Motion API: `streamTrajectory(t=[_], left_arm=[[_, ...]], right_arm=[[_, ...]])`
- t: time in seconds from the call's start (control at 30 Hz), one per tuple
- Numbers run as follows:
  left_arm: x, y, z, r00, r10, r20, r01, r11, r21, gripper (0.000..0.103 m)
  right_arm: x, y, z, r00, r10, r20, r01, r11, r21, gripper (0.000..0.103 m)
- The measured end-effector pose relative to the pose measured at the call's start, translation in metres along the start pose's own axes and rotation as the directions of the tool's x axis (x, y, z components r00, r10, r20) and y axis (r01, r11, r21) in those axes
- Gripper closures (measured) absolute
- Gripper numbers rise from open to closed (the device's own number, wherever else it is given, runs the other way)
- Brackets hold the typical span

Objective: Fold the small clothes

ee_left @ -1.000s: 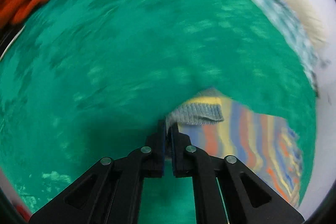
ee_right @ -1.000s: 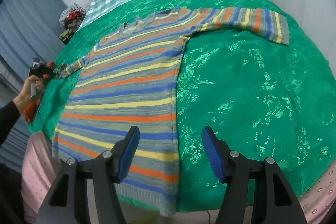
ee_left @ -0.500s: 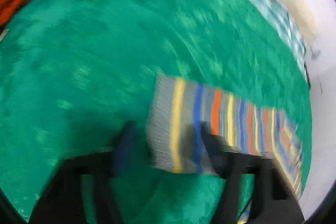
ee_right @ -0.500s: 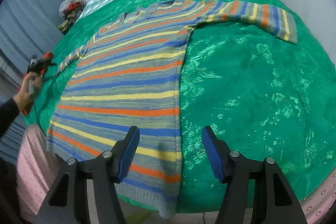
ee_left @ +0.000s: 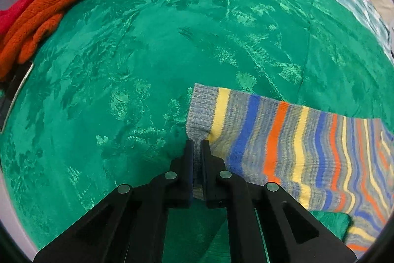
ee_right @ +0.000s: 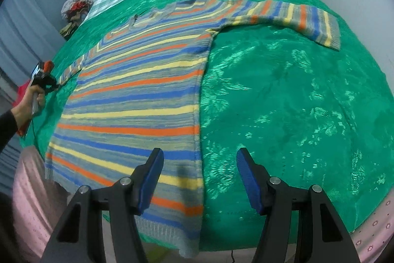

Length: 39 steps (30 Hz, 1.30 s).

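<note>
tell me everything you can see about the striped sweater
The sweater is a knit with grey, blue, orange and yellow stripes and grey ribbed cuffs and hem. It lies flat, front up, on the green bedspread, sleeves spread to both sides, its hem hanging over the near edge of the bed. The left tongs are shut on one cuff. The other sleeve lies free. The open right tongs hang above the hem area, not touching.
</note>
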<state>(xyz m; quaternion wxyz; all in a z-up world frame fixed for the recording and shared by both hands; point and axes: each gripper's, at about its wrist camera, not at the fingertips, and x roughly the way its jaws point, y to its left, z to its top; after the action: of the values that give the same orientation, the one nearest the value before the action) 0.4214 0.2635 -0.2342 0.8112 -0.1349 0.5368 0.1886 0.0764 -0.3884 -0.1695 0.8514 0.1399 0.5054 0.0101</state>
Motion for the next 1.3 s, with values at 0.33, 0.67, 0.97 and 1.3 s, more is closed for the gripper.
streamTrajectory(t=[0.33, 0.67, 0.97, 1.3], left_arm=[[-0.114, -0.014, -0.086, 0.983, -0.142, 0.119, 0.114, 0.969, 0.219, 0.032], [-0.173, -0.096, -0.27, 0.935, -0.351, 0.039, 0.302, 0.852, 0.428, 0.02], [-0.161, -0.118, -0.301, 0.964, -0.261, 0.044, 0.229, 0.905, 0.358, 0.02], [-0.17, -0.11, -0.297, 0.981, -0.022, 0.193, -0.023, 0.973, 0.231, 0.019]], right_arm=[[-0.019, -0.034, 0.015, 0.994, -0.085, 0.068, 0.074, 0.987, 0.141, 0.016], [-0.008, -0.002, 0.01, 0.989, -0.126, 0.077, 0.127, 0.992, -0.006, 0.016], [-0.015, 0.022, -0.019, 0.988, -0.139, 0.066, 0.147, 0.979, -0.14, 0.016], [-0.033, 0.015, -0.016, 0.988, -0.115, 0.107, 0.129, 0.981, -0.144, 0.011]])
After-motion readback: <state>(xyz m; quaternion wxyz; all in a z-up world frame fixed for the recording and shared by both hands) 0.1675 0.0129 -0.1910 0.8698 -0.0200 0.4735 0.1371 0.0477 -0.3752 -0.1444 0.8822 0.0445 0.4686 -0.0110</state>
